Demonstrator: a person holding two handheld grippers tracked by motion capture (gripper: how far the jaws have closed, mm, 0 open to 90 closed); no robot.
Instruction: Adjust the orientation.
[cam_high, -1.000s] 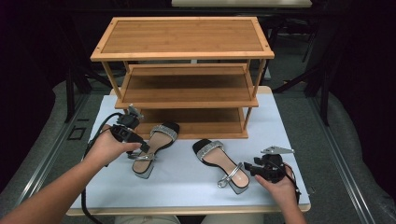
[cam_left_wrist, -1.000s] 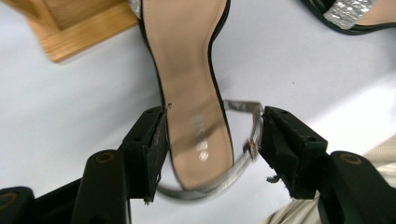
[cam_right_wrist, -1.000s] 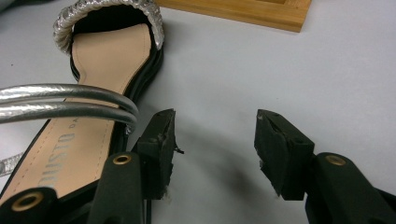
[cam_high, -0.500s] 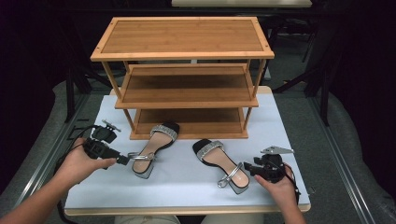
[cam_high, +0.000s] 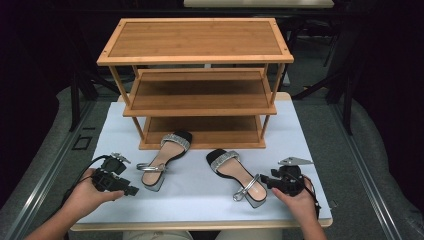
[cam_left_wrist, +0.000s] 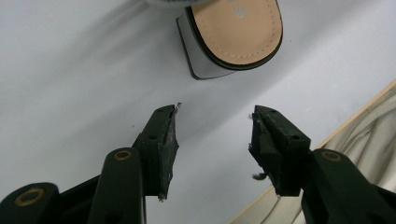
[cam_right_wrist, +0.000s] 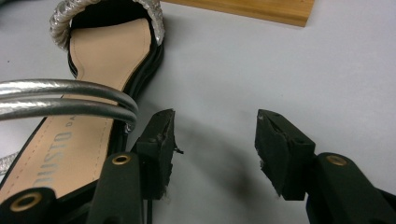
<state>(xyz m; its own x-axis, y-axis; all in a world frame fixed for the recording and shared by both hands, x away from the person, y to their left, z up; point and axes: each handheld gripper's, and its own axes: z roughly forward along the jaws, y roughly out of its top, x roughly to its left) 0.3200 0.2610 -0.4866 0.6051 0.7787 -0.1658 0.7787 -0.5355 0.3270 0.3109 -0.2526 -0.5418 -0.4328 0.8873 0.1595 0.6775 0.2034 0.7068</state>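
Both grippers are spread wide and hold nothing. The left gripper (cam_high: 131, 190) rests on the white table (cam_high: 310, 145), just left of the left sandal's (cam_high: 162, 160) heel. The right gripper (cam_high: 267, 181) sits just right of the right sandal's (cam_high: 236, 175) heel. Two sandals lie before one three-tier wooden rack (cam_high: 197, 80).

white table (cam_high: 310, 132) — wooden rack (cam_high: 196, 60), two sandals (cam_high: 161, 159)

A three-tier wooden shelf rack (cam_high: 197, 82) stands on the white table (cam_high: 310, 145).
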